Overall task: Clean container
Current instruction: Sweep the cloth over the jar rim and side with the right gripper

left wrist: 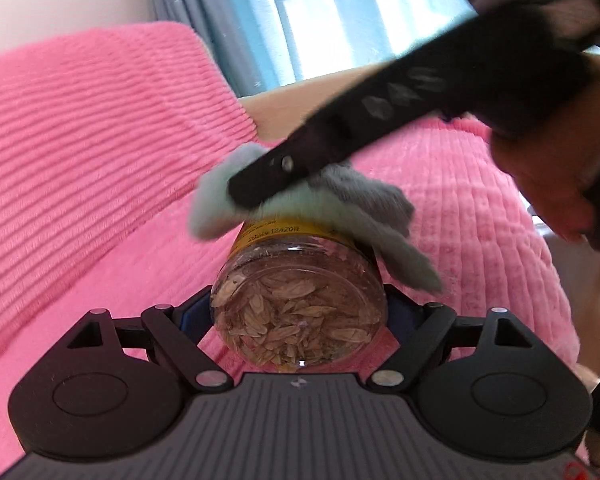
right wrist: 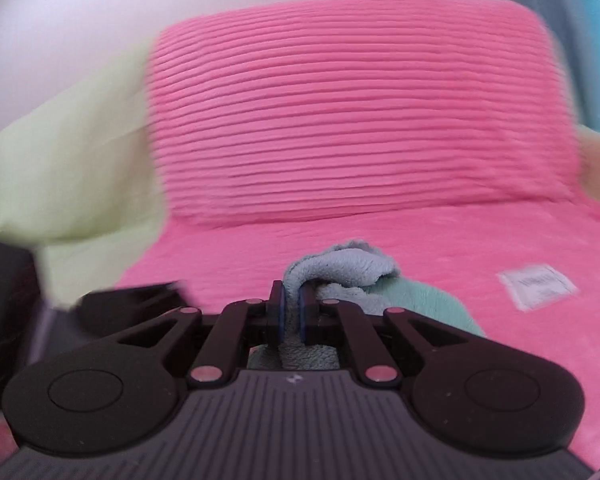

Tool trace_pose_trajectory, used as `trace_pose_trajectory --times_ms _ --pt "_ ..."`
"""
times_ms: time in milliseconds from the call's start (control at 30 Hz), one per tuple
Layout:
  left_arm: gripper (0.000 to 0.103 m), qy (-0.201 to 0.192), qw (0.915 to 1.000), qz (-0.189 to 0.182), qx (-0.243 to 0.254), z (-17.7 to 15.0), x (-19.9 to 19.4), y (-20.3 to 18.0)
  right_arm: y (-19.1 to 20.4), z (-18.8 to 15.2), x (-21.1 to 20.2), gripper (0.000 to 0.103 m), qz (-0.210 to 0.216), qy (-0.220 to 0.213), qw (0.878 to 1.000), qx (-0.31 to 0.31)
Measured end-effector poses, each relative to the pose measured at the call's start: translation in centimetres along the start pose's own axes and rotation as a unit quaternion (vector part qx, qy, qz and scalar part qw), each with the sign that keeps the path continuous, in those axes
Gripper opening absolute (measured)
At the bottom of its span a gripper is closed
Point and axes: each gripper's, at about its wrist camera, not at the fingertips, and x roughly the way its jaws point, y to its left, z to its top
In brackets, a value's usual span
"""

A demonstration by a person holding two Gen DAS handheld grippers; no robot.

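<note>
A clear plastic jar [left wrist: 300,304] with a yellow lid band and pale dried husks inside lies with its base toward the left wrist camera. My left gripper [left wrist: 299,312] is shut on its sides. A grey and mint cloth [left wrist: 340,204] drapes over the jar's far end. My right gripper reaches in from the upper right, its black finger [left wrist: 284,168] pressing the cloth against the jar. In the right wrist view the right gripper [right wrist: 292,312] is shut on the same cloth [right wrist: 340,272], which bunches over and beside the fingers. The jar is hidden there.
A pink ribbed pillow [right wrist: 352,112] lies on a pink bed cover [left wrist: 480,208] with a white label [right wrist: 538,286]. A pale green fabric [right wrist: 68,168] lies at the left. A person's hand [left wrist: 548,184] holds the right gripper. Grey curtains and a bright window [left wrist: 300,12] stand behind.
</note>
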Motion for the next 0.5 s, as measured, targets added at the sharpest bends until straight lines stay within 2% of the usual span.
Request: trace_pose_trajectory --times_ms 133,233,500 --pt "0.086 0.002 0.9999 -0.002 -0.01 0.0 0.2 0.1 -0.8 0.0 0.0 0.004 0.007 -0.003 1.0 0.024" --pt "0.086 0.01 0.9977 -0.019 -0.064 -0.2 0.6 1.3 -0.4 -0.1 0.0 0.004 0.003 -0.003 1.0 0.017" --pt "0.087 0.004 0.9778 -0.078 -0.194 -1.1 1.0 4.3 -0.4 -0.1 -0.2 0.004 0.002 -0.004 1.0 0.02"
